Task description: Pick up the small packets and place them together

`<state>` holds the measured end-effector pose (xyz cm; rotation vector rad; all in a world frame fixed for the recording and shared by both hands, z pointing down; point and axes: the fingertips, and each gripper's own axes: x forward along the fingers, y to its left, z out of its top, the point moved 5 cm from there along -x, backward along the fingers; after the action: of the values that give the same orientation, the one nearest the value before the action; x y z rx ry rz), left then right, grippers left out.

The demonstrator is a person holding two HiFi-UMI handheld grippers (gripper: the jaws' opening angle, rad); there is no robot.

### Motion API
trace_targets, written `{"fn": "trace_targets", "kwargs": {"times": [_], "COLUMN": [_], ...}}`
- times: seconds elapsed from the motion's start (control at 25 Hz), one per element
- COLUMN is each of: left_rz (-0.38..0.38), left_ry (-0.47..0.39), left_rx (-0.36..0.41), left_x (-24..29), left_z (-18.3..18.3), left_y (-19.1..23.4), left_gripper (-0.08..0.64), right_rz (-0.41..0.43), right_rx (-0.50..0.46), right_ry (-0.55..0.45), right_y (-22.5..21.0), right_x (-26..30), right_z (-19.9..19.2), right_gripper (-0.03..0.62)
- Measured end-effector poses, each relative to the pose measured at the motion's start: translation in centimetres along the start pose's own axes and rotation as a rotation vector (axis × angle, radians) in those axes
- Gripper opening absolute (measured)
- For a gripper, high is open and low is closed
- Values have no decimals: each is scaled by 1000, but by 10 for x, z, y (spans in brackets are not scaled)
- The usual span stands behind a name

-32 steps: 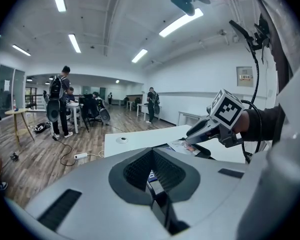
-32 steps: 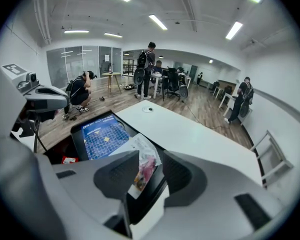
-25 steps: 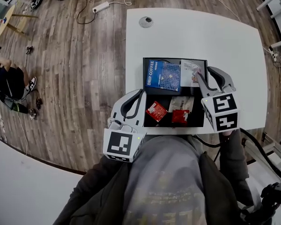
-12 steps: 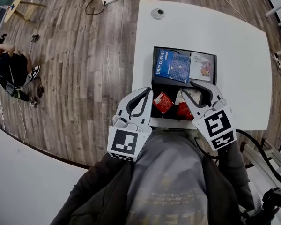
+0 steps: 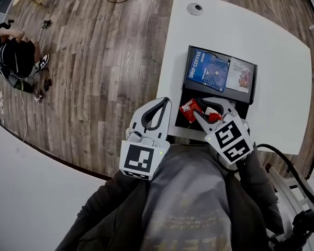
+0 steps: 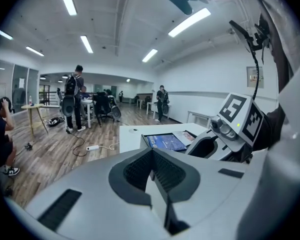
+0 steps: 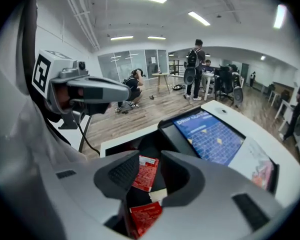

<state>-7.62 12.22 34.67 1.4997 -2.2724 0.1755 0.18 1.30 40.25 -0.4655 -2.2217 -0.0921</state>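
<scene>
White table (image 5: 282, 51) | black tray (image 5: 253, 85): blue carton (image 5: 208, 71); glossy red packets (image 7: 146, 174) seen beneath spread fingers of right gripper (image 5: 205, 109) | left gripper (image 6: 152, 151) closed, empty

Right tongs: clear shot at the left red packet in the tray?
Probably yes. The right tongs hang open over the left red packet, which shows between the jaws; nothing covers it.

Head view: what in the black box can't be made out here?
- Packet count in the near compartment of the black box: head view, the right gripper covers most of it.
- Edges of the lower red packet: right gripper view, hidden behind the jaws.
- Print on the upper red packet: right gripper view, too small.
</scene>
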Motion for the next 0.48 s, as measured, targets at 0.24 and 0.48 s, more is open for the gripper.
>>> {"fn": "trace_targets", "kwargs": {"times": [0.24, 0.48], "left_rz": [28, 40], "left_ry": [8, 27], "left_rx": [-8, -30], "left_x": [-2, 1], "left_z": [-4, -8], "left_y": [11, 21], "left_gripper": [3, 3], "right_rz": [79, 90], "right_rx": [-35, -42], "right_ry": [125, 188], "right_y": [9, 8], "right_x": [35, 56], "right_z": [-15, -26], "right_gripper": [178, 221]}}
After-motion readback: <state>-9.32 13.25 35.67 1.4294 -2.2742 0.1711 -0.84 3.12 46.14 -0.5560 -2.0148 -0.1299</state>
